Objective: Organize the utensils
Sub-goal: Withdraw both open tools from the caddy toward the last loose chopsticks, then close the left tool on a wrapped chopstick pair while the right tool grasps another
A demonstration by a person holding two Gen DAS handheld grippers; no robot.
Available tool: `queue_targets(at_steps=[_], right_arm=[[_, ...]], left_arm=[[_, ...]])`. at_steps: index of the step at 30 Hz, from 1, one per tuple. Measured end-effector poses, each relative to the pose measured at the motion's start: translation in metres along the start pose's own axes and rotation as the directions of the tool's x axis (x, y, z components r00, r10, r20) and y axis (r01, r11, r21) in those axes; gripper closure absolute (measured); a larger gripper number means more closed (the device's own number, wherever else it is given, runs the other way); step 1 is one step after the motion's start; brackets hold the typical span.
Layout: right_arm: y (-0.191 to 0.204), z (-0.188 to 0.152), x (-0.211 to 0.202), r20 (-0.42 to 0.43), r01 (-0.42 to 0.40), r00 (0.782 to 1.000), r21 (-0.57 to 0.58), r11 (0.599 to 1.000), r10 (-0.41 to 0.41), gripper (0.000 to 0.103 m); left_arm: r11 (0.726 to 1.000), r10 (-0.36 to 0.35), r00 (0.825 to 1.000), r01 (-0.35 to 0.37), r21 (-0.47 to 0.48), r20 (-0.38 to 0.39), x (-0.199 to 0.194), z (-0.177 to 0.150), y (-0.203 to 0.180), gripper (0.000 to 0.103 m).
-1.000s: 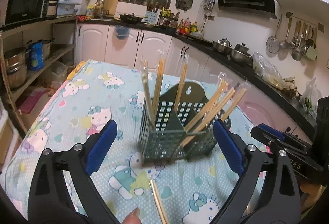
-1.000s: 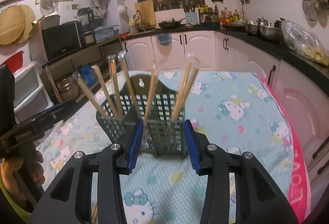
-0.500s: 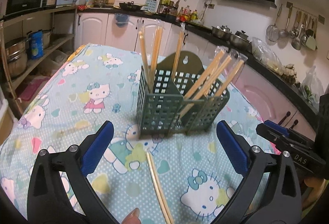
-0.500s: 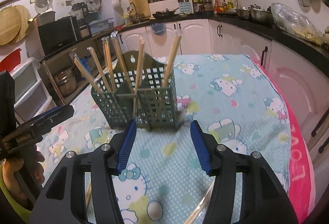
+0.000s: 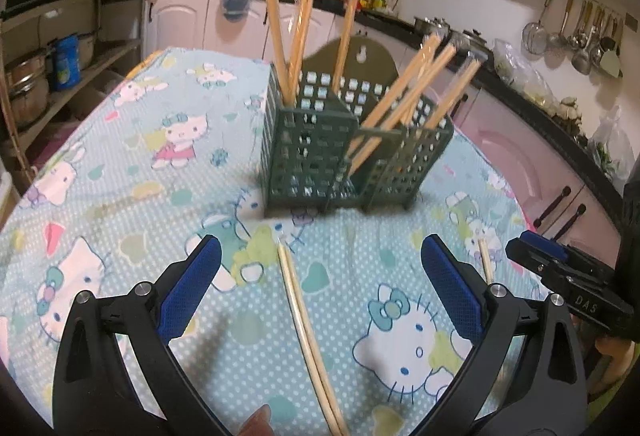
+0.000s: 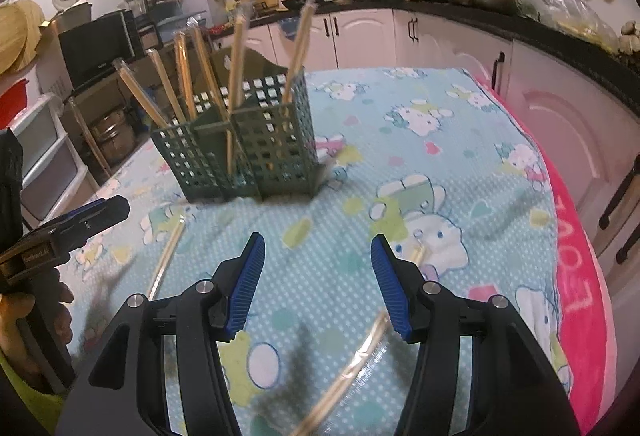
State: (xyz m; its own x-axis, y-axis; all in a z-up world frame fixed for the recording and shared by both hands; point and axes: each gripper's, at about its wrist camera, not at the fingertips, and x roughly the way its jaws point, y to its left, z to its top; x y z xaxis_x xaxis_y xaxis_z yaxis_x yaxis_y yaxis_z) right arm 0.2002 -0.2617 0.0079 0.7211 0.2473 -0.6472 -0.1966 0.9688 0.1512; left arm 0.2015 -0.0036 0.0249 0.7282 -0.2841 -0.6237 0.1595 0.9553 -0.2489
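Kitchen, cartoon-print cloth over the surface (image 5: 120, 164). Green holder (image 5: 352, 156) stands mid-surface, toward the far edge; seven wrapped chopstick pairs upright in it, by my count. Two loose pairs lie toward the near edge: one (image 5: 308, 336) between the left gripper (image 5: 320, 296) fingers, spread wide, empty; one (image 6: 360, 352) below the right gripper (image 6: 318, 284), fingers half apart, empty. Risks: slick wrappers slipping on pinch; cloth bunching; leaning sticks knocked, tipping the light holder.
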Motion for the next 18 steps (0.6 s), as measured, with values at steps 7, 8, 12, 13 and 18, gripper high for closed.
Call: queue_targets(at_steps=[7,8,12,13,18], right_arm=[[-0.02,-0.015,0.007,-0.052,0.031,0.998,0.028,0.999,-0.03,0.049],[-0.023,-0.017,0.008,-0.061,0.032,0.998,0.033,0.999,-0.03,0.049],[-0.031,-0.019,0.015,-0.088,0.043,0.995,0.041,0.998,-0.039,0.049],[-0.033,-0.02,0.017,-0.096,0.043,0.995,0.045,0.998,-0.038,0.049],[-0.043,-0.016,0.03,-0.14,0.057,0.989,0.051,0.997,-0.049,0.049]], left_arm=[[1.0,-0.017,0.997,0.017,0.0,-0.074,0.017,-0.014,-0.004,0.012],[1.0,-0.021,0.996,0.021,-0.001,-0.082,0.019,-0.016,-0.004,0.011],[0.999,-0.037,0.991,0.035,-0.016,-0.127,0.03,-0.023,-0.003,0.012],[0.999,-0.042,0.99,0.039,-0.023,-0.137,0.032,-0.025,-0.002,0.012],[0.996,-0.069,0.984,0.06,-0.062,-0.165,0.039,-0.028,0.004,0.022]])
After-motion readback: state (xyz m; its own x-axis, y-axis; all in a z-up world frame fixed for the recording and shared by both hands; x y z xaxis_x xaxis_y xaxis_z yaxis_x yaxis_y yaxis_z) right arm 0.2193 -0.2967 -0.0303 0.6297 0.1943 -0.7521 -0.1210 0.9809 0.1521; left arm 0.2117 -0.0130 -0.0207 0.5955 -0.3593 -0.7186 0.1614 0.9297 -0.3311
